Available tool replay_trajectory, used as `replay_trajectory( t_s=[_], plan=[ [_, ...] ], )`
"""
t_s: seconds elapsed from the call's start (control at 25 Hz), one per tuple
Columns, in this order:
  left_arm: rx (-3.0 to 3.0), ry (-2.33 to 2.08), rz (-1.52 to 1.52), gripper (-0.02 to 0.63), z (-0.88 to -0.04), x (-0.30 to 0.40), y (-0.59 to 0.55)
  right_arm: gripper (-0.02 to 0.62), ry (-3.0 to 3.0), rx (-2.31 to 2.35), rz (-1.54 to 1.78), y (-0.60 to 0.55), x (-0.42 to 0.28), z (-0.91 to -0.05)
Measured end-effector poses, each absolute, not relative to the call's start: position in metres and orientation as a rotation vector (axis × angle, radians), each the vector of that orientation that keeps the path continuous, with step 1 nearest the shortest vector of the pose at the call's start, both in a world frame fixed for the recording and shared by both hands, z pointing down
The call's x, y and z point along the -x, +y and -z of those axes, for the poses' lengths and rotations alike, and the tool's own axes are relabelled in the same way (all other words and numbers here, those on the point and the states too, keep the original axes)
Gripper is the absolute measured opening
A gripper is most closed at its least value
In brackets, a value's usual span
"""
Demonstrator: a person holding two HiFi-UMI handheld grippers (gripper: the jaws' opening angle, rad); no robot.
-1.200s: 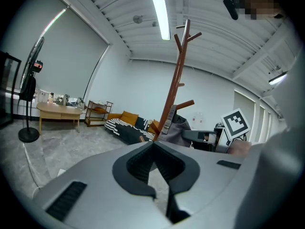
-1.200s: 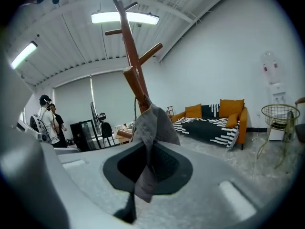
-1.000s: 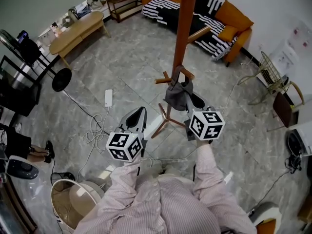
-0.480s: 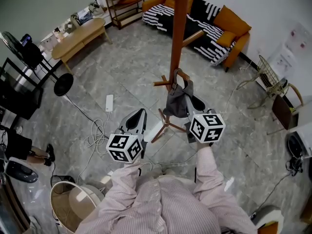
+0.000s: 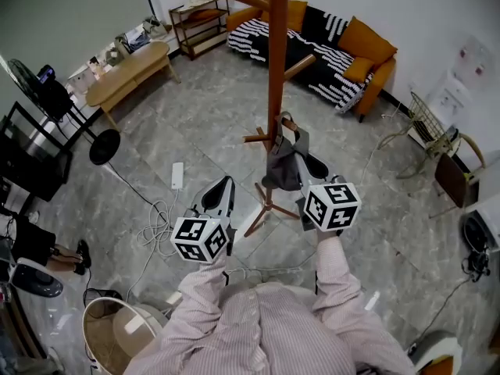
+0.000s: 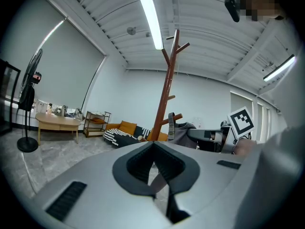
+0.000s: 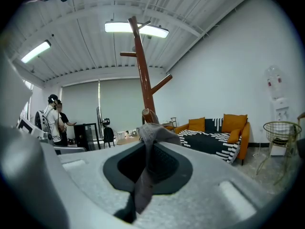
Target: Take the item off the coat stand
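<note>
The task is partly under way. The right gripper [image 5: 306,162] is clamped on the grey cloth bag [image 5: 282,167]; the right gripper view shows a fold of the grey fabric [image 7: 147,147] pinched between its closed jaws. The bag has not yet come off. Its strap [image 5: 287,126] loops over a short lower peg [image 5: 255,138] of the wooden coat stand [image 5: 275,61], and the body of the bag hangs just beside the pole, above the stand's splayed feet. By my reading the grasp is made, and what is left is to lift the strap up and over the peg's end and carry the bag clear of the pole. The left gripper [image 5: 221,187] hangs apart from the stand on the person's left, with its jaws together and nothing between them. As for containers, the bag looks slack, and whether it holds anything cannot be told. A round pale bin [image 5: 94,311] stands on the floor at the lower left with something beige inside that I cannot identify. A wire basket [image 5: 431,116] by the far wall appears empty.
</note>
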State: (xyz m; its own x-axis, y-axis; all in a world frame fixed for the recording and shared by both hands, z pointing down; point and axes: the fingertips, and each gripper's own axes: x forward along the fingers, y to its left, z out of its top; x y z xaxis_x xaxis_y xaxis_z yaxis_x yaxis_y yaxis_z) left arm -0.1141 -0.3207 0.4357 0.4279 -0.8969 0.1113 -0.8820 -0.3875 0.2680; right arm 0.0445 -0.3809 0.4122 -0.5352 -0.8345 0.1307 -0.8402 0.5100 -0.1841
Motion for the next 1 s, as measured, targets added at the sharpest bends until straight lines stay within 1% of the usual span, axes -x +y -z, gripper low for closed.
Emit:
replay_trajectory(
  t_s=[1.0],
  plan=[
    [-2.524, -1.538, 0.053, 0.002, -0.405, 0.083, -0.296, 0.018, -2.803, -1.534, -0.310, -0.326, -0.090, -0.387]
  ],
)
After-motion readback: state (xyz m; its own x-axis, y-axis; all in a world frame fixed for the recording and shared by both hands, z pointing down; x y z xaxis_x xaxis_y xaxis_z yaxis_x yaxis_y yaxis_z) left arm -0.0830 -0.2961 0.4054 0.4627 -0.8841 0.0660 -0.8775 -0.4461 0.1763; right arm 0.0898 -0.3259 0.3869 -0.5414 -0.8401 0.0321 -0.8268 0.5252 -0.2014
